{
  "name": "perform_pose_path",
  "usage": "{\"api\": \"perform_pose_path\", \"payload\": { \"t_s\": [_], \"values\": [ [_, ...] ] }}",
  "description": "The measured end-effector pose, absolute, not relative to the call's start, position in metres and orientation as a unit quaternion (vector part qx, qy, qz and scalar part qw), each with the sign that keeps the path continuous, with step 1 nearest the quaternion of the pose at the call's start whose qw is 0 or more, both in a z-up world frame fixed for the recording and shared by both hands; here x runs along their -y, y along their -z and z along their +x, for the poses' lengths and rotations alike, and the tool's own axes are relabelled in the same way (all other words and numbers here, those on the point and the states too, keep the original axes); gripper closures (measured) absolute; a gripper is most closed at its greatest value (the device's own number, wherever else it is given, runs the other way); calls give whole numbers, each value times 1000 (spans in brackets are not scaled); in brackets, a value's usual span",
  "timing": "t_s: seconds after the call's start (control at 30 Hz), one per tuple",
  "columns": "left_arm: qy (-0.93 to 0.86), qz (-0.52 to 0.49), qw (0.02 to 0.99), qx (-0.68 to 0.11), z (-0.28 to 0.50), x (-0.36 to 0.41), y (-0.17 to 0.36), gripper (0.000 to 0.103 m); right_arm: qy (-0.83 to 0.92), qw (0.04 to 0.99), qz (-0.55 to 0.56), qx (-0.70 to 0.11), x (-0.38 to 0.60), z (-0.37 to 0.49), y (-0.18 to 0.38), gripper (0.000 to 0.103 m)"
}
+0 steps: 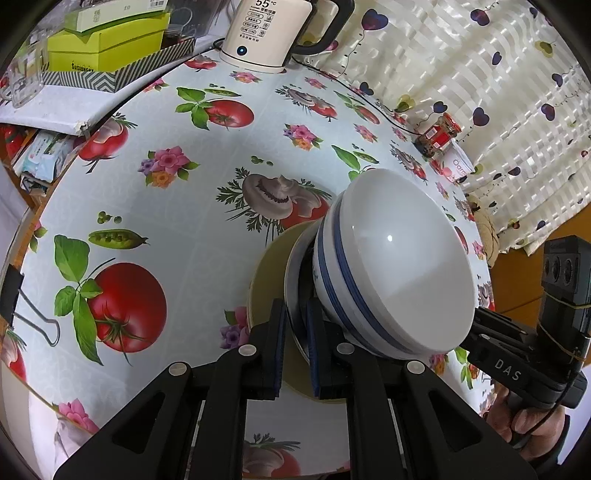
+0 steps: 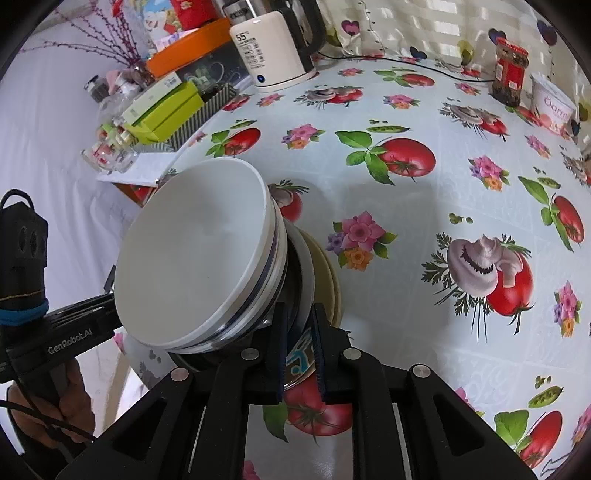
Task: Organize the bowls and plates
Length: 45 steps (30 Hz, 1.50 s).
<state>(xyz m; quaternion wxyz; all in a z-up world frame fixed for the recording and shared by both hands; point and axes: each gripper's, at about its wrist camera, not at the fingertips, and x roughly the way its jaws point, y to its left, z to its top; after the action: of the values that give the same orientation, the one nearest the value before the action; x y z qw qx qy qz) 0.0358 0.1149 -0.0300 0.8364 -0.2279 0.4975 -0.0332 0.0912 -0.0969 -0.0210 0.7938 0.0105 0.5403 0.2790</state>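
While both tongs, left tongs [image 1: 295, 332] and right tongs [image 2: 301, 332], pinch the plates [image 1: 291, 295] under the bowls [image 1: 399, 266], only the right view shows the plate's blue pattern.

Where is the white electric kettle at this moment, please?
The white kettle stands at the table's far edge, top centre in both views, between the green boxes and the heart-print curtain.

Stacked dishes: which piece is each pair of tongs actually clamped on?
Both clamp the white plate with the patterned face, between the blue-banded bowls and the olive plate: left tongs, right tongs.
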Motion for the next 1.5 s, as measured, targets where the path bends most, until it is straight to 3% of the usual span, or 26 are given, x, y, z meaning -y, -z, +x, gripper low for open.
{"api": "perform_pose_path", "payload": {
  "t_s": [0.17, 0.53, 0.93, 1.23, 1.5],
  "values": [
    [35, -226, 843, -488, 33, -115, 29, 91, -280, 797, 0, -535, 98, 89, 18, 86],
    [24, -216, 854, -473, 21, -115, 25, 90, -270, 815, -21, -512, 113, 69, 6, 65],
    [4, -177, 881, -439, 1, -109, -1, 89, -274, 829, -30, -487, 121, 49, -9, 59],
    [1, -115, 905, -408, -19, -86, -22, 83, -281, 840, -49, -462, 121, 30, -21, 49],
    [-6, -85, 914, -398, -33, -67, -29, 78, -290, 841, -49, -453, 125, 14, -24, 47]
  ]
}}
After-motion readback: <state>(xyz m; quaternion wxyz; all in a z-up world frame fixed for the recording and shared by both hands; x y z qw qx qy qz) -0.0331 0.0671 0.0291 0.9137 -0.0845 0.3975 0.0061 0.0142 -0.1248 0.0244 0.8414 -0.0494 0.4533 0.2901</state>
